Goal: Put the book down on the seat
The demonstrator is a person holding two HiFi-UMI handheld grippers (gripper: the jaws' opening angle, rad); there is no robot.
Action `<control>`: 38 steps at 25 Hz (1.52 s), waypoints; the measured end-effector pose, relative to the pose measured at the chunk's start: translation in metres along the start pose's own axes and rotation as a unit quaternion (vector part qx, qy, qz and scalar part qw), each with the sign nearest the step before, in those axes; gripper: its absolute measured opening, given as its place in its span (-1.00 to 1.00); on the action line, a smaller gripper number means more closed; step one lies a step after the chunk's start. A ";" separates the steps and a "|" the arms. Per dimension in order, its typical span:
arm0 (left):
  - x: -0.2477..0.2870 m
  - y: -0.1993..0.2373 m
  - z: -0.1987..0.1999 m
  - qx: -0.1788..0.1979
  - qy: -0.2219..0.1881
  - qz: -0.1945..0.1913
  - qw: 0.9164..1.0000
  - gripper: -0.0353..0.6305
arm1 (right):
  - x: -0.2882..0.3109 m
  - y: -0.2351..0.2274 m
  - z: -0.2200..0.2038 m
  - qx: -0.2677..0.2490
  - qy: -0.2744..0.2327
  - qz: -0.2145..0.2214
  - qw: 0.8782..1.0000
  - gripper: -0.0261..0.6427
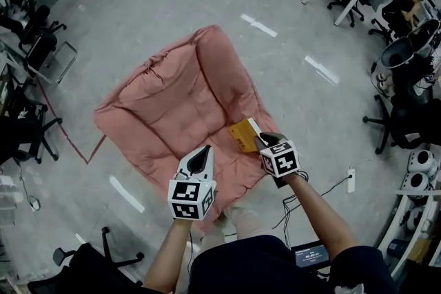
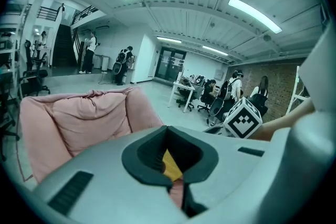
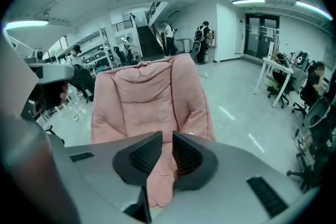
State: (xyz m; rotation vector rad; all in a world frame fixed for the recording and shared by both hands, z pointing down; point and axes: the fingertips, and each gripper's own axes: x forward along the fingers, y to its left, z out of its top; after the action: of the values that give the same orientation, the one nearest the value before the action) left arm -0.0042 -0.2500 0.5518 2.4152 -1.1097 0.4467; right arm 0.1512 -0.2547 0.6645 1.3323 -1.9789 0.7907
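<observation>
You have the seat (image 1: 172, 103) wide open except for the book (image 1: 242, 135) at its right edge; floor (image 1: 275, 65) around it lies free, chairs (image 1: 41, 51) well left.

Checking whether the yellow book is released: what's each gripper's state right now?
Left gripper: closed, holding nothing.
Right gripper: jaws narrowly apart, holding nothing; yellow book lies on pink padded seat.
</observation>
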 end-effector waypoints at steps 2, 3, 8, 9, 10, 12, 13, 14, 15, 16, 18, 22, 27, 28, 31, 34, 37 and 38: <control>-0.006 -0.003 0.003 0.004 -0.005 -0.001 1.000 -0.89 | -0.008 0.004 0.004 0.004 -0.013 0.000 1.000 -0.72; -0.009 -0.004 0.005 0.006 -0.008 -0.001 1.000 -0.89 | -0.012 0.006 0.006 0.007 -0.019 -0.001 1.000 -0.73; -0.026 -0.009 0.013 0.020 -0.019 0.000 1.000 -0.89 | -0.033 0.013 0.015 0.015 -0.049 -0.006 0.999 -0.78; -0.029 -0.008 0.015 0.022 -0.022 0.001 1.000 -0.89 | -0.036 0.015 0.018 0.015 -0.055 -0.007 0.998 -0.78; -0.031 -0.006 0.018 0.023 -0.025 0.002 0.999 -0.89 | -0.039 0.018 0.022 0.014 -0.062 -0.007 0.998 -0.79; -0.037 -0.002 0.022 0.024 -0.030 0.004 0.999 -0.89 | -0.045 0.024 0.029 0.013 -0.073 -0.007 0.997 -0.79; -0.040 -0.002 0.023 0.025 -0.031 0.004 0.999 -0.89 | -0.049 0.027 0.032 0.012 -0.078 -0.007 0.997 -0.79; -0.042 -0.003 0.023 0.026 -0.033 0.003 0.999 -0.89 | -0.052 0.029 0.035 0.013 -0.081 -0.007 0.997 -0.80; -0.044 -0.003 0.024 0.028 -0.034 0.002 0.999 -0.89 | -0.056 0.032 0.038 0.015 -0.086 -0.006 0.996 -0.81; -0.046 -0.003 0.025 0.029 -0.035 0.001 0.999 -0.89 | -0.059 0.035 0.042 0.016 -0.091 -0.006 0.996 -0.82; -0.049 -0.002 0.027 0.029 -0.038 0.001 0.999 -0.89 | -0.067 0.041 0.052 0.017 -0.106 -0.005 0.994 -0.83; -0.057 0.004 0.036 0.029 -0.051 0.000 0.998 -0.89 | -0.083 0.054 0.072 0.015 -0.138 -0.004 0.990 -0.84; -0.072 0.004 0.041 0.033 -0.063 0.000 0.997 -0.89 | -0.106 0.072 0.085 0.011 -0.175 -0.003 0.985 -0.86; -0.075 0.003 0.043 0.034 -0.066 -0.001 0.997 -0.89 | -0.110 0.075 0.088 0.010 -0.183 -0.003 0.983 -0.86; -0.084 0.002 0.047 0.039 -0.075 -0.004 0.996 -0.89 | -0.123 0.088 0.096 0.006 -0.205 -0.003 0.979 -0.86; -0.095 0.005 0.051 0.043 -0.084 -0.008 0.996 -0.89 | -0.133 0.103 0.104 0.000 -0.223 -0.003 0.975 -0.86; -0.107 0.008 0.050 0.041 -0.089 -0.008 0.995 -0.89 | -0.143 0.118 0.105 -0.008 -0.229 -0.006 0.973 -0.86; -0.110 0.009 0.049 0.040 -0.091 -0.008 0.995 -0.89 | -0.146 0.122 0.104 -0.009 -0.232 -0.008 0.973 -0.86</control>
State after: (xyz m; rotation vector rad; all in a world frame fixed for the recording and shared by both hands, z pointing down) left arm -0.0748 -0.2108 0.4620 2.5760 -1.1664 0.2749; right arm 0.0639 -0.2124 0.4711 1.6325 -2.3165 0.4769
